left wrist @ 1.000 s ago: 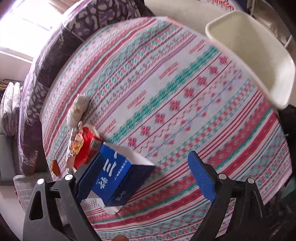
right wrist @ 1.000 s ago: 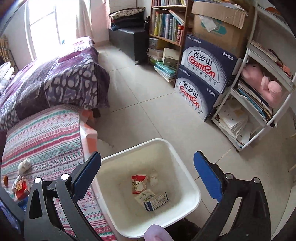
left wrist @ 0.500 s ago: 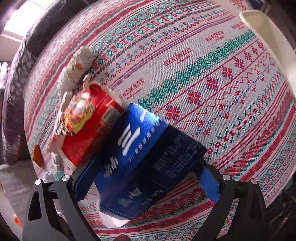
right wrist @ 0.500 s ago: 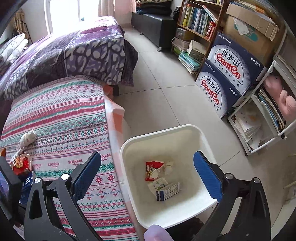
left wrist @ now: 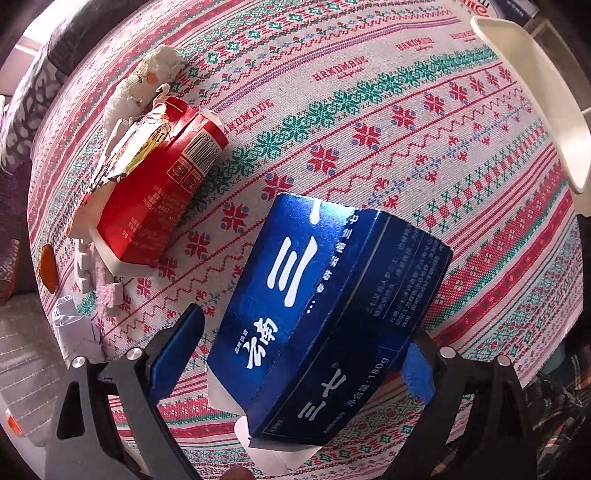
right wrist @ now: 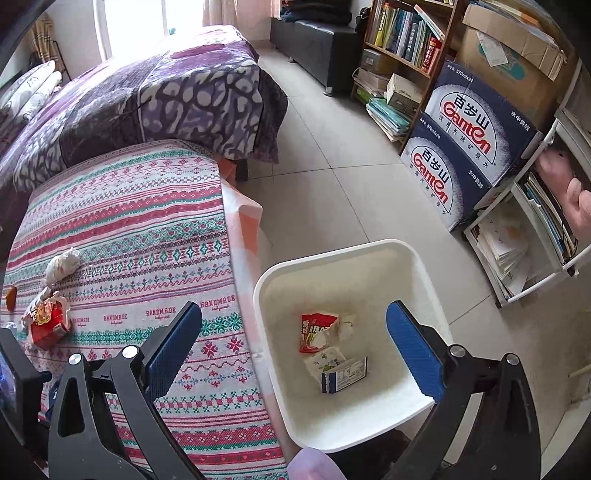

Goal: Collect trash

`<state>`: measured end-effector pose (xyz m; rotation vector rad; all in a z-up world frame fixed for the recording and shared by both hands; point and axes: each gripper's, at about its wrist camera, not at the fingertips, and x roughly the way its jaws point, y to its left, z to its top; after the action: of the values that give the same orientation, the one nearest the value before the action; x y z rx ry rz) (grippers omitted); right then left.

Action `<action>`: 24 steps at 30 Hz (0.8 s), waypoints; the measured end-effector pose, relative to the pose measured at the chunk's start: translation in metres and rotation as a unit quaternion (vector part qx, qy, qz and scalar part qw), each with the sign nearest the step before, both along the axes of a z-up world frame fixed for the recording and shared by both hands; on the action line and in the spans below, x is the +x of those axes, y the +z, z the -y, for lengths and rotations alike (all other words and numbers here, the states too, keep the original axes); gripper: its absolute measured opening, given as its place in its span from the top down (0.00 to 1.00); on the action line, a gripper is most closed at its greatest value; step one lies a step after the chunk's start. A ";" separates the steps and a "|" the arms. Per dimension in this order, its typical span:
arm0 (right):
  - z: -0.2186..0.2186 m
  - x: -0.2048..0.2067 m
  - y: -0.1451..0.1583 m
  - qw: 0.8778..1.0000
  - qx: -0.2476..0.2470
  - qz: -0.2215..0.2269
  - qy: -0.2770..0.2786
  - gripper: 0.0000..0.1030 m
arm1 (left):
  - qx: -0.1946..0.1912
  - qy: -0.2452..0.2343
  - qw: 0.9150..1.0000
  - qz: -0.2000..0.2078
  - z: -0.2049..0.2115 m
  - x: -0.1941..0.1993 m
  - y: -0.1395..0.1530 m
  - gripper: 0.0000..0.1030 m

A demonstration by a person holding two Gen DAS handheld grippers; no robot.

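A blue carton (left wrist: pixel 325 317) with white writing lies on the patterned tablecloth (left wrist: pixel 369 122), between the fingers of my left gripper (left wrist: pixel 295 354). The jaws are wide open around it; the left pad stands clear of it. A red crumpled carton (left wrist: pixel 159 192) and a white crumpled tissue (left wrist: pixel 144 81) lie to its upper left. My right gripper (right wrist: pixel 295 350) is open and empty, above the white trash bin (right wrist: pixel 417 258), which holds a red wrapper (right wrist: pixel 314 332) and a small box (right wrist: pixel 343 374). The red carton also shows in the right wrist view (right wrist: pixel 46 325).
An orange bit (left wrist: pixel 48 266) and white paper scraps (left wrist: pixel 74 325) lie at the table's left edge. The bin's rim (left wrist: pixel 535 99) is off the table's right side. A purple bedspread (right wrist: pixel 147 96), bookshelf (right wrist: pixel 402 33) and stacked water boxes (right wrist: pixel 469 147) surround the floor.
My left gripper has moved forward and down over the blue carton, which now sits deep between the open fingers. The right gripper has drifted a little, still open over the bin.
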<state>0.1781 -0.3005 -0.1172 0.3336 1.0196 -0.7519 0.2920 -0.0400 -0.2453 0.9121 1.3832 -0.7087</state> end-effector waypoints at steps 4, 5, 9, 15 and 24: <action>-0.003 0.002 0.002 1.000 -0.001 0.004 0.004 0.07 | -0.024 0.026 0.999 -0.006 0.015 0.005 0.019 0.63; -0.004 0.002 0.002 1.000 0.001 0.005 0.005 0.07 | -0.030 0.037 0.999 -0.007 0.014 0.005 0.022 0.65; -0.010 0.007 -0.002 1.000 0.011 0.005 0.011 0.07 | -0.079 0.075 0.994 -0.010 -0.003 0.009 0.043 0.69; -0.035 0.023 -0.017 0.998 0.037 0.002 0.047 0.07 | -0.191 0.136 0.972 0.030 -0.045 0.019 0.112 0.70; -0.115 0.078 -0.067 0.981 0.146 -0.011 0.130 0.07 | -0.328 0.299 0.886 0.131 -0.108 0.076 0.191 0.70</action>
<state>0.2561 -0.1852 -0.1839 0.4339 1.1711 -0.3699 0.3677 0.0678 -0.0544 0.0169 0.9889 -0.4913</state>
